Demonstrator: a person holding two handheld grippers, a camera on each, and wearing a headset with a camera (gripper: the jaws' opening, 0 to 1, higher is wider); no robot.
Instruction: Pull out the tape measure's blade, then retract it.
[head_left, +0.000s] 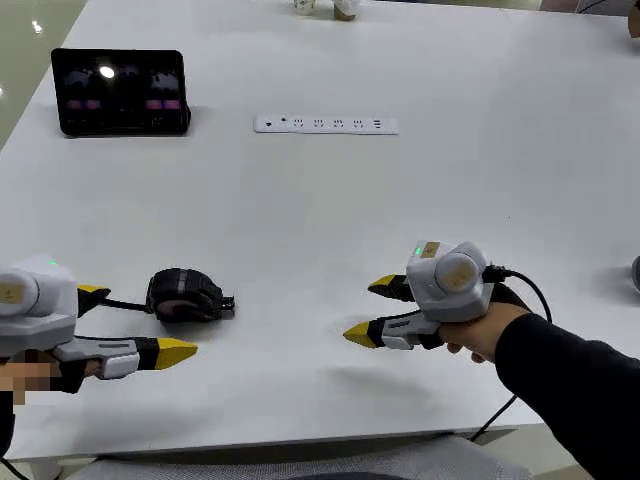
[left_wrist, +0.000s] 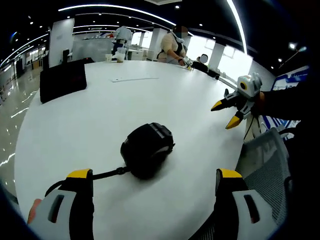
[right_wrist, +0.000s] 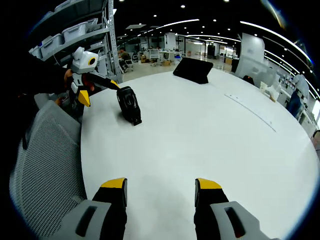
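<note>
A black tape measure (head_left: 186, 296) lies on the white table (head_left: 300, 220) at the near left, its blade fully in. A short black strap runs from it toward my left gripper (head_left: 140, 322), which stands open just left of it. In the left gripper view the tape measure (left_wrist: 146, 149) sits just ahead of and between the yellow-tipped jaws of the left gripper (left_wrist: 154, 176), untouched. My right gripper (head_left: 368, 310) is open over bare table, well to the right of the tape measure. In the right gripper view the right gripper (right_wrist: 161, 184) holds nothing, with the tape measure (right_wrist: 130, 104) far ahead.
A dark tablet (head_left: 121, 91) stands at the far left and a white power strip (head_left: 326, 124) lies at the far middle. Cups (head_left: 345, 8) sit at the far edge. A mesh chair (head_left: 300, 465) is below the table's near edge.
</note>
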